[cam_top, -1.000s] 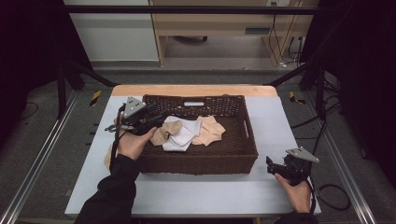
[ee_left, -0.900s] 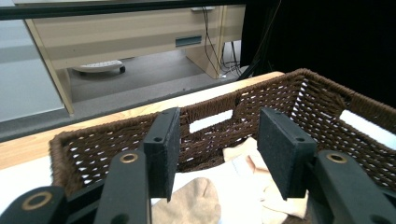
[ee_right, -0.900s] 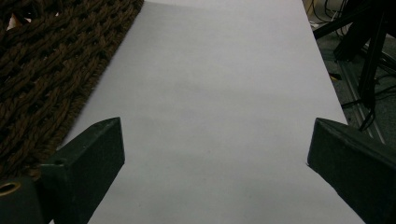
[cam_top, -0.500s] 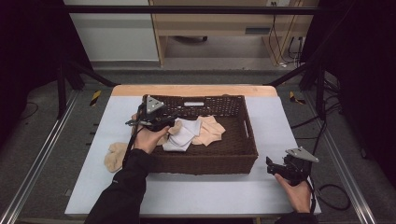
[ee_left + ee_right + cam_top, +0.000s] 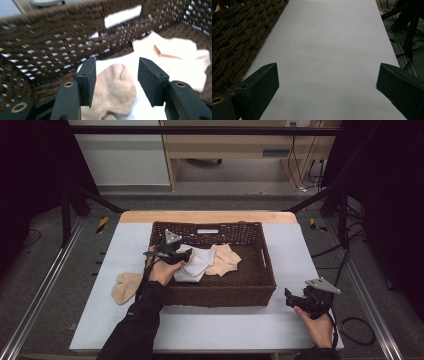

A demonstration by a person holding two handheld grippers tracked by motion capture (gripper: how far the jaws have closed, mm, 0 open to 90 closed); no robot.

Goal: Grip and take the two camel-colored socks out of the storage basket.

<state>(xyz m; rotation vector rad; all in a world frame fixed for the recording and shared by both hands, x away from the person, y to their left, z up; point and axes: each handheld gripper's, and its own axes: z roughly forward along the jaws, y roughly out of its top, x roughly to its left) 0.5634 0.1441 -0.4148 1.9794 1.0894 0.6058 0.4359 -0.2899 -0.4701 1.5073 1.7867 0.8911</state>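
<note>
Beige sock (image 5: 113, 92) lies btwn left gripper (image 5: 117, 80) fingers, parted, not pinching; toe points toward basket (image 5: 45, 52) wall.

We see that the left gripper (image 5: 176, 255) has moved from the 9 o'clock rim of the dark brown woven wicker basket (image 5: 260, 270) to inside it and went lower, over the white folded cloth (image 5: 196, 265). Its jaws have just been closing a little, with a beige sock (image 5: 113, 93) between them. The other beige sock (image 5: 126, 287) on the table is now uncovered at 8 o'clock.
</note>
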